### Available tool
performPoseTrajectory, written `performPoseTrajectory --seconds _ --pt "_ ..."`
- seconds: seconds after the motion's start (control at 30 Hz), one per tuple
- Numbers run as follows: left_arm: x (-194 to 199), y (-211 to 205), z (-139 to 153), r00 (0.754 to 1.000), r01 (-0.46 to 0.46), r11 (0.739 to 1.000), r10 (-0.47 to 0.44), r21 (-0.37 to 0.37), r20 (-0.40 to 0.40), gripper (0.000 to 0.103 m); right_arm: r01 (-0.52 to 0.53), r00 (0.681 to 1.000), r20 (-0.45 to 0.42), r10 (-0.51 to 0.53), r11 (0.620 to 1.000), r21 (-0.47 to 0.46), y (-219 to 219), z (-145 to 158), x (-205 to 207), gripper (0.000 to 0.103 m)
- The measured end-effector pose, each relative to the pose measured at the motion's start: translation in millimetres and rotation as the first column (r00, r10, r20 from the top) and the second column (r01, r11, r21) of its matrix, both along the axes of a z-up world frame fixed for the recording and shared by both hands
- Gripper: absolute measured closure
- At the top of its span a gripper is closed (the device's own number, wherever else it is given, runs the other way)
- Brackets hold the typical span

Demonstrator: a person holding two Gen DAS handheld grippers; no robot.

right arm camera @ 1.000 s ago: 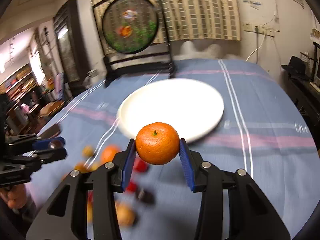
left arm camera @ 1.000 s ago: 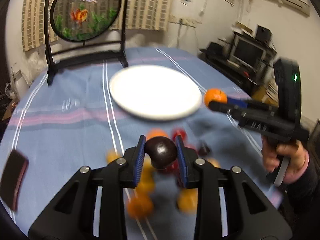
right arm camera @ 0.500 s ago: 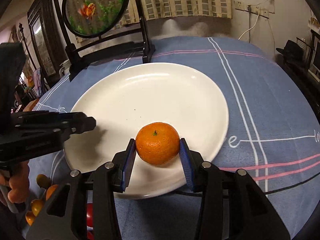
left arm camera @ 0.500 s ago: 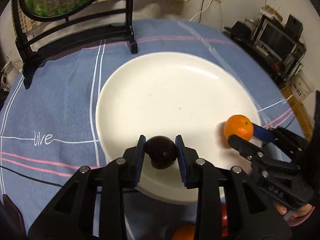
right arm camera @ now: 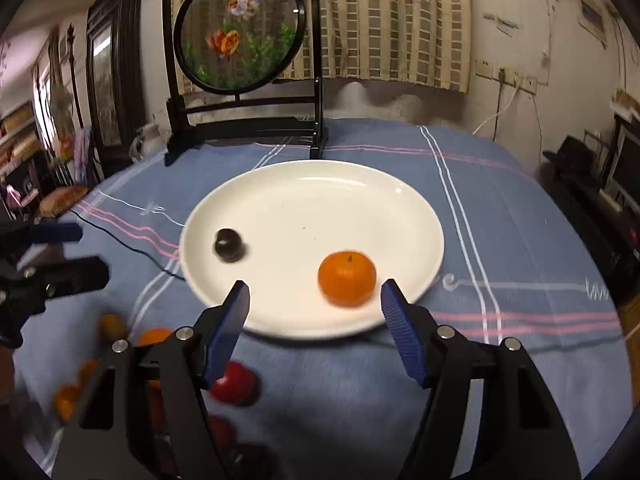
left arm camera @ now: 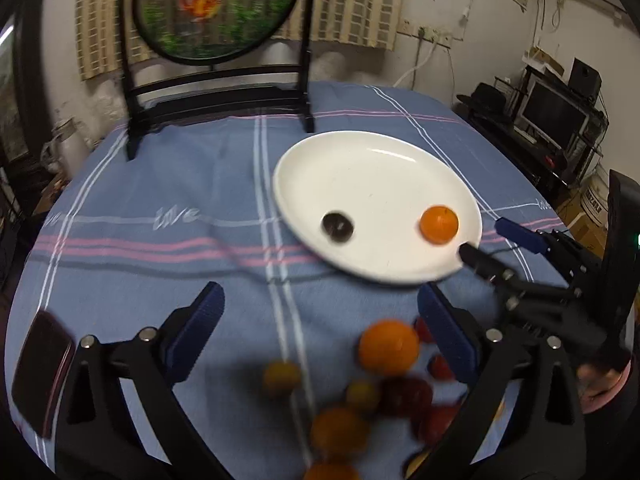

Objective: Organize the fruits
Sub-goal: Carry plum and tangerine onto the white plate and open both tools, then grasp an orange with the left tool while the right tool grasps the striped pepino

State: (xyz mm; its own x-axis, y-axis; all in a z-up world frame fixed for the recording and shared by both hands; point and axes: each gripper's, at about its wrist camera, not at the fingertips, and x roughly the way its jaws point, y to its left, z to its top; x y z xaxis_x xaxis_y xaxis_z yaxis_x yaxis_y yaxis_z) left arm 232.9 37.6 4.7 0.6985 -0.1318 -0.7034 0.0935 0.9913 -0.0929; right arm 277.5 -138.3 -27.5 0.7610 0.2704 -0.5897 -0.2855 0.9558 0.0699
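A white plate point(left arm camera: 380, 168) point(right arm camera: 328, 192) lies on the blue striped tablecloth. On it rest a dark plum point(left arm camera: 338, 227) point(right arm camera: 229, 245) and an orange mandarin point(left arm camera: 439, 225) point(right arm camera: 347, 277). My left gripper point(left arm camera: 320, 320) is open and empty, above a pile of loose fruit near the table's front edge: a mandarin point(left arm camera: 388, 346), small yellow fruits point(left arm camera: 281, 376) and red fruits point(left arm camera: 406, 396). My right gripper point(right arm camera: 316, 300) is open and empty, just short of the plate's near rim; it also shows in the left wrist view point(left arm camera: 492, 246). The pile shows in the right wrist view, with a red fruit point(right arm camera: 236, 386).
A round goldfish screen on a black stand point(left arm camera: 216, 12) point(right arm camera: 240, 28) stands at the table's far edge. A dark phone-like object point(left arm camera: 42, 372) lies at the front left. A thin black cable point(right arm camera: 132, 246) runs across the cloth left of the plate.
Both grippers opened and released their fruit onto the plate: the plum from the left, the mandarin from the right. Both then pulled back toward the fruit pile.
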Motion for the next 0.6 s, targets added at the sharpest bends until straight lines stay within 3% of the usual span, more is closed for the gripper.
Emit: performPoseTrajectory --seconds 0.13,0.2,0.4,0.6 --pt "-54 22 -14 0.999 -0.041 0.999 0.041 -0.024 -0.004 0.003 -0.02 0.997 -0.067 0.029 0.991 0.136 -17 -3 -38 0.035" --pt "-76 28 -25 0.999 -0.041 0.998 0.04 -0.037 -0.025 0.003 -0.032 0.995 -0.086 0.046 0.988 0.154 -18 -6 -56 0.035" --pt "-111 25 -49 0.999 0.011 0.999 -0.013 -0.048 -0.045 0.003 -0.077 0.989 -0.128 0.076 0.997 -0.006 0 -17 -116 0.035" --pt "-121 17 -51 0.997 0.073 0.997 -0.072 -0.026 0.01 0.003 -0.09 0.986 -0.148 0.077 0.993 -0.082 10 -27 -129 0.035"
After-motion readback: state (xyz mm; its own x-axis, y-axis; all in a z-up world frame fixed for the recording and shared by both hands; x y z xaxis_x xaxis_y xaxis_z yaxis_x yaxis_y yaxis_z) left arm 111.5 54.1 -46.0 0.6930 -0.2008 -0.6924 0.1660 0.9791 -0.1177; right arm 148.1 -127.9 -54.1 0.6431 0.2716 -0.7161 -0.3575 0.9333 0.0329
